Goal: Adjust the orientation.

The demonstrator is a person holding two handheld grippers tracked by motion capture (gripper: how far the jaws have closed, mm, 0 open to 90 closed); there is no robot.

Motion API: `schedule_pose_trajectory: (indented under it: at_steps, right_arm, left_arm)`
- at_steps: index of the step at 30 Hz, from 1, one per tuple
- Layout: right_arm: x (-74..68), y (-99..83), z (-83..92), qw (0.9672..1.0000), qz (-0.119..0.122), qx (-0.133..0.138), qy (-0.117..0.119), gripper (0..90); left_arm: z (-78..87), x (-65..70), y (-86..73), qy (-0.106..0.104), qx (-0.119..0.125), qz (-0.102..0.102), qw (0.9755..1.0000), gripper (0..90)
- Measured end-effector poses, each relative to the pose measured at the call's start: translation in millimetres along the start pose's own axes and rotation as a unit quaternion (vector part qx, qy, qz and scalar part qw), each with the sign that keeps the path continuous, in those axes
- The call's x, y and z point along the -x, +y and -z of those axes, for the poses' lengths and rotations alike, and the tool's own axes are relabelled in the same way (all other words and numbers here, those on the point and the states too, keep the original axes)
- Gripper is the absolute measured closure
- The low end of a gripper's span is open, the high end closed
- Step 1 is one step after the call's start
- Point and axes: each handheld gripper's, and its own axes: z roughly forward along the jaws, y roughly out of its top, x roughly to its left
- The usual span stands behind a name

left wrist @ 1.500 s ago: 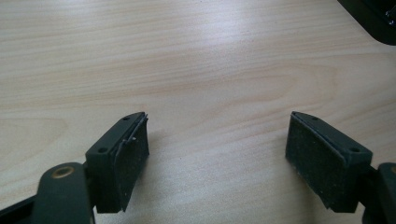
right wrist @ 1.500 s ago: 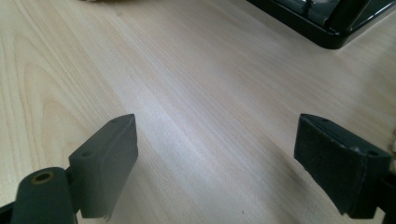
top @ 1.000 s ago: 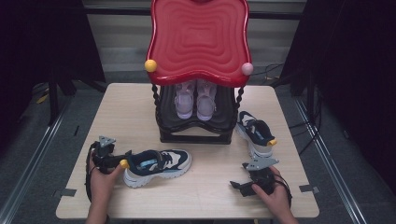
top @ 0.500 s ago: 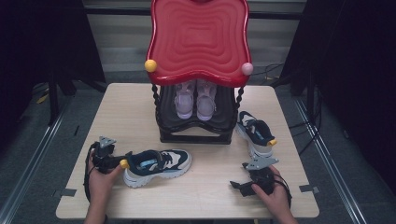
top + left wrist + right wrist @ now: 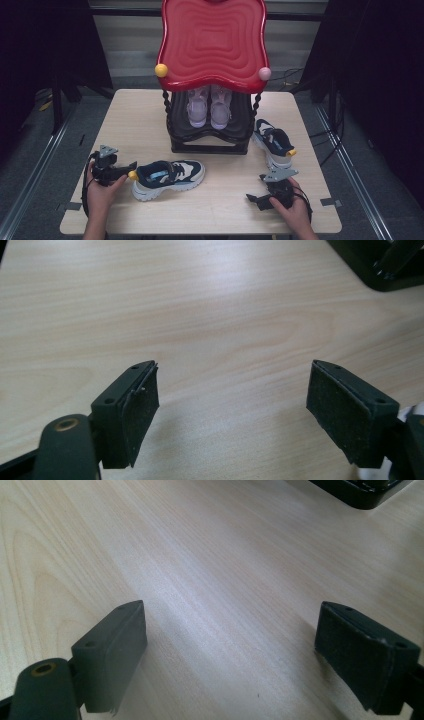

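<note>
Change since the earlier frame: almost none. The navy sneaker (image 5: 167, 177) lies where it lay, and the left gripper (image 5: 125, 169) sits at the same heel; its jaws have just been closing a little, with only bare wood between them in the left gripper view.

Item: navy sneaker with white sole and yellow heel tab, on its sole at the near left of the table (image 5: 135, 120), toe pointing right, heel left.

Relation to gripper: the left gripper lies just left of the heel, jaw tips at or just short of the yellow tab; contact cannot be told. Jaws open, holding nothing. A sliver of white at the right edge of the left gripper view is probably the shoe.

Handling note (judgement): the step looks like taking the shoe by its heel. The jaws should straddle the heel collar squarely before closing, not pinch the tab alone, or the shoe may swing.

Nearby: matching sneaker (image 5: 272, 142) far right, beside the black shoe rack (image 5: 210, 137), which holds a lilac pair (image 5: 210, 105) under a red wavy top (image 5: 212, 40).

Right gripper (image 5: 252, 198): near right, open, empty.
</note>
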Motion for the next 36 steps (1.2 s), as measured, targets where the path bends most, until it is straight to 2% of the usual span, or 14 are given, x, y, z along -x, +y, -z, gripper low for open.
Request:
schedule_pose_trajectory:
  at_steps: [2,6,10,17,22,26,28,30,33,36]
  right_arm:
    - [0.0,0.0,0.1,1.0000,-0.001,0.000,0.000,12.8]
    - [0.0,0.0,0.1,1.0000,-0.001,-0.001,0.000,12.8]
    - [0.0,0.0,0.1,1.0000,0.000,0.000,0.000,12.8]
    - [0.0,0.0,0.1,1.0000,0.000,0.000,0.000,12.8]
    - [0.0,0.0,0.1,1.0000,0.000,-0.001,0.000,12.8]
    - [0.0,0.0,0.0,1.0000,0.000,0.000,0.000,12.7]
    - [0.0,0.0,0.0,1.0000,0.000,-0.001,0.000,12.8]
    - [0.0,0.0,0.0,1.0000,0.000,0.000,0.000,12.8]
    - [0.0,0.0,0.0,1.0000,0.000,0.000,0.000,12.8]
    - [0.0,0.0,0.0,1.0000,0.001,0.000,0.000,12.8]
  left_arm:
    - [6.1,-0.8,4.6,-0.002,0.004,-0.006,1.0000,23.6]
    - [15.4,-0.7,14.0,-0.011,0.013,-0.003,0.9999,23.8]
    - [23.8,3.0,24.1,-0.019,0.013,-0.016,0.9996,24.3]
    - [37.7,11.7,37.1,-0.044,0.030,-0.031,0.9981,25.5]
    - [41.5,21.5,40.5,-0.069,0.026,-0.041,0.9965,25.6]
    - [40.3,30.7,39.9,-0.087,0.023,-0.041,0.9951,25.2]
    - [38.7,32.8,38.0,-0.089,0.021,-0.045,0.9948,25.4]
    - [37.0,35.2,35.3,-0.106,0.026,-0.035,0.9934,28.9]
    - [36.3,36.7,34.2,-0.115,0.022,-0.038,0.9924,30.7]
    - [38.6,40.0,36.4,-0.132,0.016,-0.053,0.9897,31.9]
